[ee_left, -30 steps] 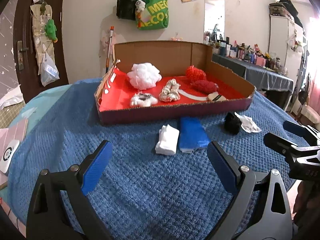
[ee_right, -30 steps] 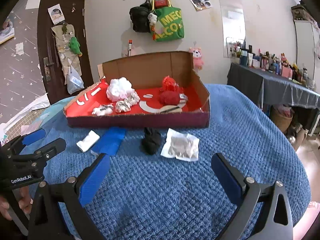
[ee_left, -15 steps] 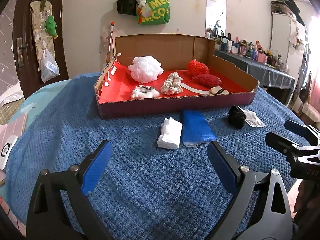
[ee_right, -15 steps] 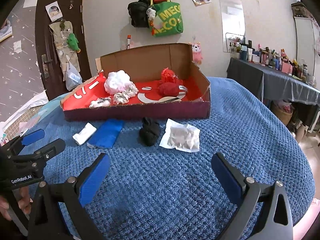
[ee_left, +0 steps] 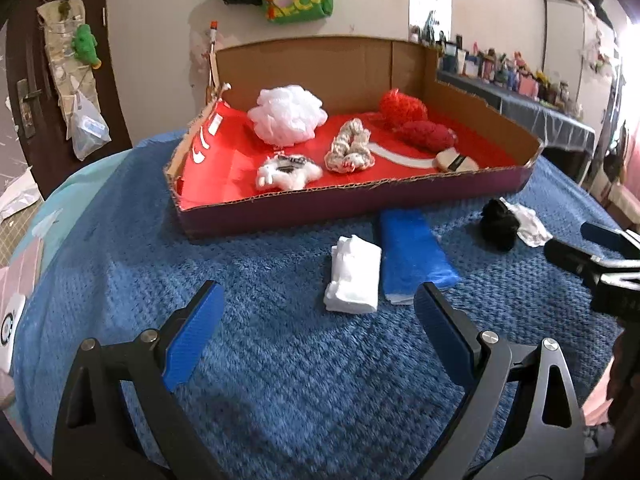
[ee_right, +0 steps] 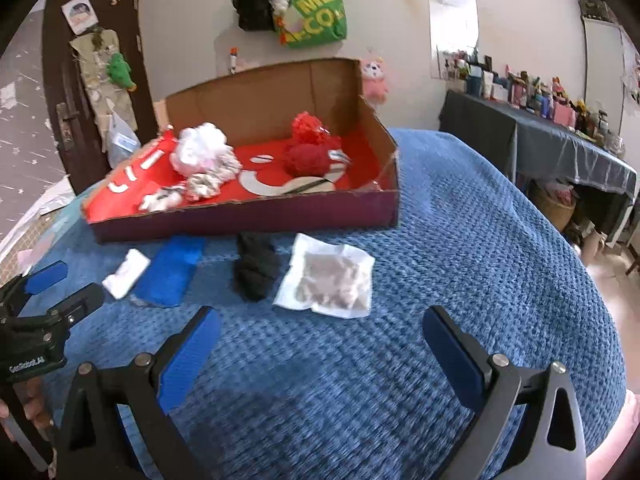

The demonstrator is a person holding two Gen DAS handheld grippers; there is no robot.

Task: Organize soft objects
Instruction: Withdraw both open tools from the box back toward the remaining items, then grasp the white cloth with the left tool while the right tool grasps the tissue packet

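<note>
Both tools are released, jaws wide, holding nothing. Left tool (ee_left: 316,316) points at a folded white cloth (ee_left: 353,280) just ahead, long axis running away, touching a blue cloth (ee_left: 414,254). Right tool (ee_right: 320,330) faces a black bundle (ee_right: 256,266) and white packet (ee_right: 328,280), possibly a sachet. Beyond, unobstructed, the cardboard tray (ee_left: 360,208).

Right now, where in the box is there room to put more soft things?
The box has bare red floor at its left end, left of the white puff and fuzzy toy. Its middle and right are crowded with the scrunchie and red puffs.
</note>
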